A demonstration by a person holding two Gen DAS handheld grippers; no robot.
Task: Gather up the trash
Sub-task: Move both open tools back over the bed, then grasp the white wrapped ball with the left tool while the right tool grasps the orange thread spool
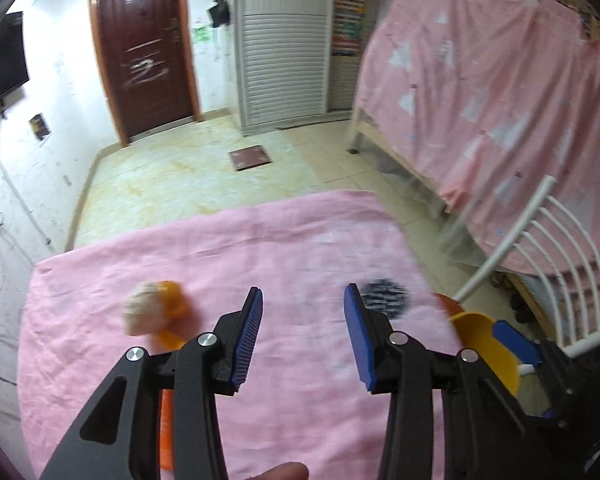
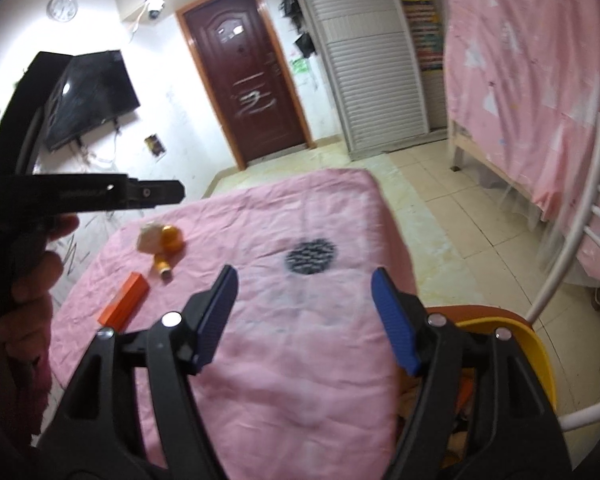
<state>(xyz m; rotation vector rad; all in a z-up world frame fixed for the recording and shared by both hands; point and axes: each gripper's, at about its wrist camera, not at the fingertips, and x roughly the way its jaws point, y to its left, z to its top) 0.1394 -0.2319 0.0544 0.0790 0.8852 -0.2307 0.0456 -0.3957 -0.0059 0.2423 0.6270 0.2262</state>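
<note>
Landmark: the dark round print point(image 2: 310, 258) on the pink cloth point(image 2: 300, 360) that covered the tabletop.
Wad: a crumpled pale wad point(image 2: 150, 237) lay on the cloth well left of the print, touching an orange piece point(image 2: 171, 236).
Orange piece: lay just right of the wad, blurred; its kind could not be told.
Bottle: a small orange bottle point(image 2: 162, 263) lay on its side just nearer than the wad, left of the print.
Box: an orange box point(image 2: 126, 300) lay flat on the cloth, nearer and further left of the print than the bottle, apart from it.
Bin: a yellow bin point(image 2: 540, 360) stood off the tabletop's right edge, right of and nearer than the print; blurred things lay inside.
Left tongs point(image 1: 303, 334): blue pads spread apart, nothing between them, above the cloth on the near side of the print; the wad point(image 1: 142, 312) was off their left side.
Right tongs point(image 2: 305, 320): pads spread apart, holding nothing, over the cloth just nearer than the print, the bin at their right.
Chair: a white chair point(image 2: 580, 240) stood right of the print, behind the bin.
Bed: a bed draped in pink sheet point(image 2: 532, 80) stood far right of the print.
Door: a dark door point(image 2: 248, 80) stood in the wall beyond the print.
</note>
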